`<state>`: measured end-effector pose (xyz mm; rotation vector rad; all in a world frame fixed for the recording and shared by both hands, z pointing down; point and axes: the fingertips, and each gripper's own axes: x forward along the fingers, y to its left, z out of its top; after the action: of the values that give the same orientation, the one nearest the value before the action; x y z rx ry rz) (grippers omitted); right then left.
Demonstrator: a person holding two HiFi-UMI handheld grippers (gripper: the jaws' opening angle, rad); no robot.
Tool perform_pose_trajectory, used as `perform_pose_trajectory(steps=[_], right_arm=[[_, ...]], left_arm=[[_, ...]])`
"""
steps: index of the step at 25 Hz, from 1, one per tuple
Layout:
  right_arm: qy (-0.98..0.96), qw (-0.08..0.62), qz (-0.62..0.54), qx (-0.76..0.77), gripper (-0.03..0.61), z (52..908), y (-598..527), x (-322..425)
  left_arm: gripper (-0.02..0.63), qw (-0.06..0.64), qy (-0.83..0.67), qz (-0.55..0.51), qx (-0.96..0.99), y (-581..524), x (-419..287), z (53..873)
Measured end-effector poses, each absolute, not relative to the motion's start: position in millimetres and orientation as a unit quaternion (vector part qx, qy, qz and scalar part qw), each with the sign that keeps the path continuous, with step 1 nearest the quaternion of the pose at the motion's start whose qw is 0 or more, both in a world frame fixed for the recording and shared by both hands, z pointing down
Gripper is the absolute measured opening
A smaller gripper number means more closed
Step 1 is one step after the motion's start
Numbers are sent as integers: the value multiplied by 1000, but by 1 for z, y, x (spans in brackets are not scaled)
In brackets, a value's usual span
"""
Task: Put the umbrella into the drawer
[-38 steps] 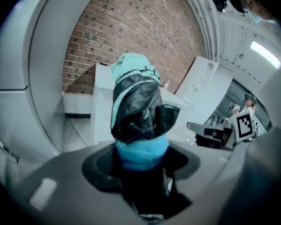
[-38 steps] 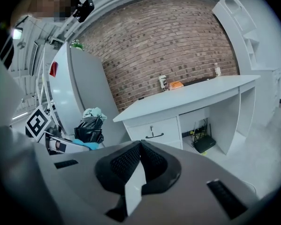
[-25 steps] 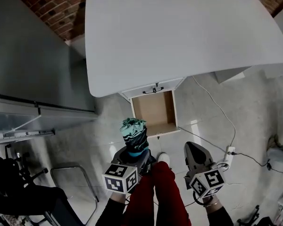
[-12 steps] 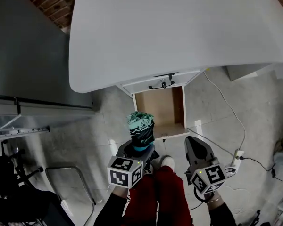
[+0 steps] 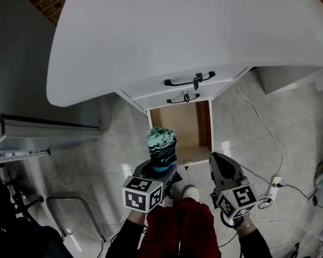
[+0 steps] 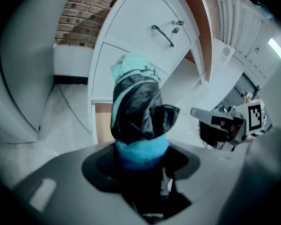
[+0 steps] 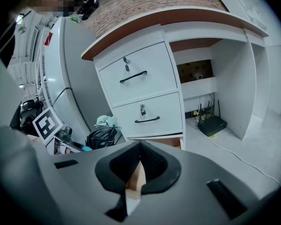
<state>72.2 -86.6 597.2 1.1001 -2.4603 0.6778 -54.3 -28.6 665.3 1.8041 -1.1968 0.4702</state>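
Observation:
A folded umbrella (image 5: 161, 147) with a teal and black cover and a blue band stands upright in my left gripper (image 5: 159, 171), which is shut on its lower end. In the left gripper view the umbrella (image 6: 136, 111) fills the middle, gripped by the left gripper (image 6: 143, 156). The bottom drawer (image 5: 183, 125) of the white desk is pulled open just beyond the umbrella, its wooden inside bare. My right gripper (image 5: 222, 163) hovers to the right of the umbrella, shut with nothing in it. From the right gripper (image 7: 140, 149), the umbrella (image 7: 103, 132) shows at the left.
The white desk top (image 5: 194, 36) overhangs two closed drawers with black handles (image 5: 189, 80). A grey cabinet (image 5: 21, 90) stands at the left. A power strip (image 5: 269, 198) and cable lie on the floor at right, and a router (image 7: 213, 124) under the desk. My red trouser legs (image 5: 177, 230) are below.
Both grippers have sunk toward the floor, the left still holding the umbrella. The closed drawer fronts under the desk top have come into view.

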Motion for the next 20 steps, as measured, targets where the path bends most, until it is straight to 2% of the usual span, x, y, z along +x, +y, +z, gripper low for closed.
perform_pose_trajectory(steps=[20], right_arm=[[-881,171,226,379,2,667,-122,60]], left_arm=[[247,472,-465,187,725,-65,-52,740]])
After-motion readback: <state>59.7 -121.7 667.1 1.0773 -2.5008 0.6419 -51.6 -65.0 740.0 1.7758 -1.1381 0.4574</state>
